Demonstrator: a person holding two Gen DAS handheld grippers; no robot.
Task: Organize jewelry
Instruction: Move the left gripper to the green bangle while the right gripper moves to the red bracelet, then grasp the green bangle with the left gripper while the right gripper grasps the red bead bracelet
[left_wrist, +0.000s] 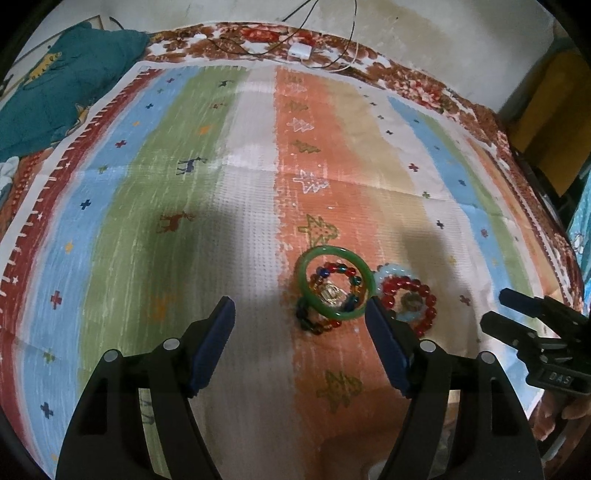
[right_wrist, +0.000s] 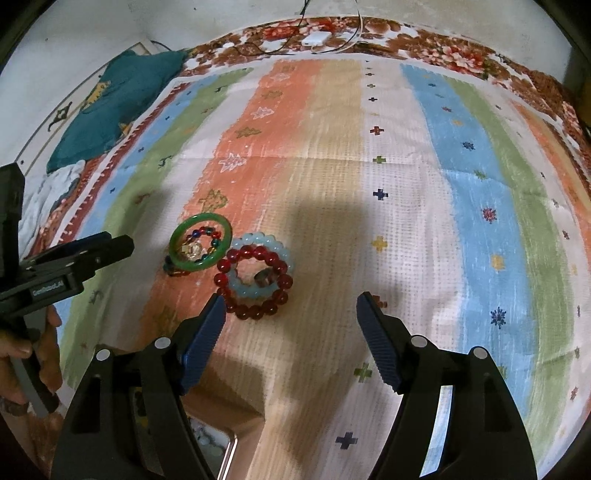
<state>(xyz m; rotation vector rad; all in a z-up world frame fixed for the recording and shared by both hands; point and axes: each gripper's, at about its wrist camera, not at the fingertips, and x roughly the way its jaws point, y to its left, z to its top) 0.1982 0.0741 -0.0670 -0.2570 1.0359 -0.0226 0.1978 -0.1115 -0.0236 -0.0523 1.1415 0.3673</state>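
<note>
Because the green bangle (left_wrist: 335, 283) overlaps a beaded bracelet (left_wrist: 322, 325), the spread, empty left gripper (left_wrist: 301, 308) could perhaps drag both; the right gripper (right_wrist: 290, 304) is spread too.

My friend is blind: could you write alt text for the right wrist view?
An open right gripper hovers over a striped cloth, just short of a red bead bracelet overlapping a pale blue one. A green bangle lies left, near the left gripper.
</note>
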